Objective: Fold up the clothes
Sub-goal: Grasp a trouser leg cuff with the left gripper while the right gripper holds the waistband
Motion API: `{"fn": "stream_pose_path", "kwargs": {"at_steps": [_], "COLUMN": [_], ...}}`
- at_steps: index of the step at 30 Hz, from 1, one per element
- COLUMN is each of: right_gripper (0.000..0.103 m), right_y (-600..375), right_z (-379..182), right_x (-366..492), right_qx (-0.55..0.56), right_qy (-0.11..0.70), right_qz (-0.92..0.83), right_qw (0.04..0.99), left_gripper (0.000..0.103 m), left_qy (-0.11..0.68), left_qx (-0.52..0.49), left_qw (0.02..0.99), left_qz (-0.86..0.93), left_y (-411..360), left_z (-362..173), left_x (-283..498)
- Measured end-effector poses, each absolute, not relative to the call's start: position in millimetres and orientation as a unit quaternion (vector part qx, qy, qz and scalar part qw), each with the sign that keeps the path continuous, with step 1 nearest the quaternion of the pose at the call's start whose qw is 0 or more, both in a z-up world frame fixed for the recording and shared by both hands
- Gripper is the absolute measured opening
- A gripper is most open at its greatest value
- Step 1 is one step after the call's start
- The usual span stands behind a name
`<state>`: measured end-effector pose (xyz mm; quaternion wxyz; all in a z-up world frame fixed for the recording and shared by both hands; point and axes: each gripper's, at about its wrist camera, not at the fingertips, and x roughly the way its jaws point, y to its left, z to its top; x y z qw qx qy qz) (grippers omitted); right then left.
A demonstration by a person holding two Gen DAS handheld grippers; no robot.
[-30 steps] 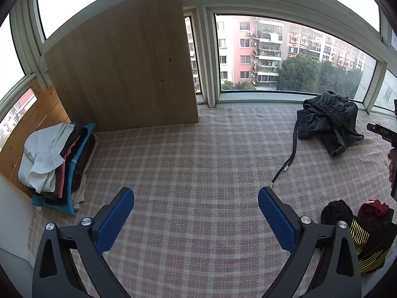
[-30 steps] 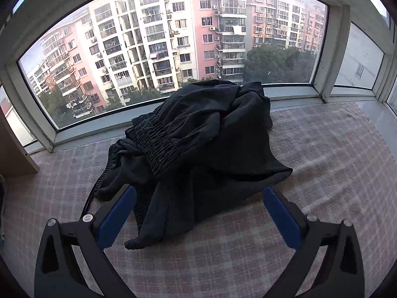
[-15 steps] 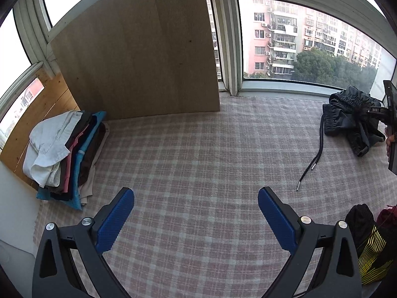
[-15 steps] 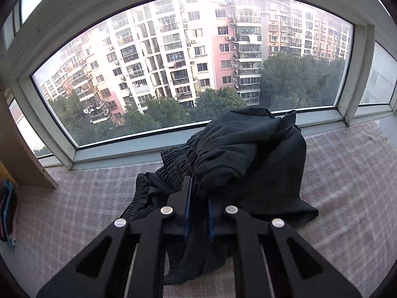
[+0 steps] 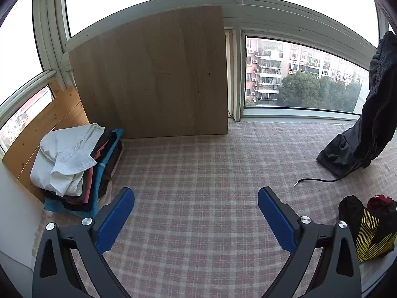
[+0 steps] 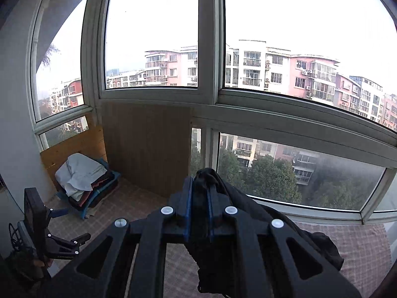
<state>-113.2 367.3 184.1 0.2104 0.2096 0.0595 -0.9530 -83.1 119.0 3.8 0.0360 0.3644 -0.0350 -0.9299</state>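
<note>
My right gripper (image 6: 199, 186) is shut on the black trousers (image 6: 250, 238), pinching a fold of the cloth between its blue pads. In the left wrist view the black trousers (image 5: 372, 121) hang high at the right edge, their lower end and a drawstring (image 5: 316, 180) trailing on the checked cover (image 5: 203, 181). My left gripper (image 5: 196, 213) stands open low over the cover with nothing between its fingers. In the right wrist view the left gripper (image 6: 67, 226) shows small at the lower left.
A stack of folded clothes (image 5: 74, 166) topped with a white garment lies at the left by a wooden board (image 5: 153, 74). More dark clothes with yellow stripes (image 5: 367, 228) lie at the right front. Windows (image 6: 285, 49) enclose the platform.
My right gripper shut on the black trousers and lifted them high off the cover, swinging leftwards. The left gripper shifted, still open.
</note>
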Motion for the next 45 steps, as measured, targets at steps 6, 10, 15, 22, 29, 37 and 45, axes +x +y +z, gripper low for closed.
{"fn": "stream_pose_path", "kwargs": {"at_steps": [6, 10, 15, 22, 29, 37, 45], "right_gripper": [0.01, 0.01, 0.01, 0.01, 0.01, 0.015, 0.053], "right_y": [217, 160, 126, 122, 125, 158, 303], "right_z": [178, 165, 161, 161, 160, 149, 101], "right_x": [-76, -51, -33, -31, -29, -53, -102], "right_qx": [0.216, 0.221, 0.23, 0.237, 0.242, 0.287, 0.345], "right_qy": [0.079, 0.075, 0.071, 0.068, 0.065, 0.031, -0.078], "right_qz": [-0.912, -0.887, -0.875, -0.876, -0.874, -0.858, -0.87], "right_qw": [0.34, 0.397, 0.42, 0.415, 0.415, 0.425, 0.344], "left_gripper": [0.101, 0.102, 0.102, 0.102, 0.102, 0.018, 0.011], "left_qy": [-0.031, -0.057, -0.088, -0.119, -0.148, -0.169, 0.033], "left_qx": [0.342, 0.315, 0.315, 0.324, 0.319, 0.361, 0.392], "left_qw": [0.019, 0.057, 0.076, -0.019, -0.09, -0.13, -0.164], "left_qz": [-0.939, -0.946, -0.942, -0.938, -0.932, -0.908, -0.905], "left_y": [64, 27, -9, -14, 9, 48, -47], "left_z": [26, 38, 38, 42, 43, 16, 6], "left_x": [-23, 6, 19, 32, 17, -38, -52]}}
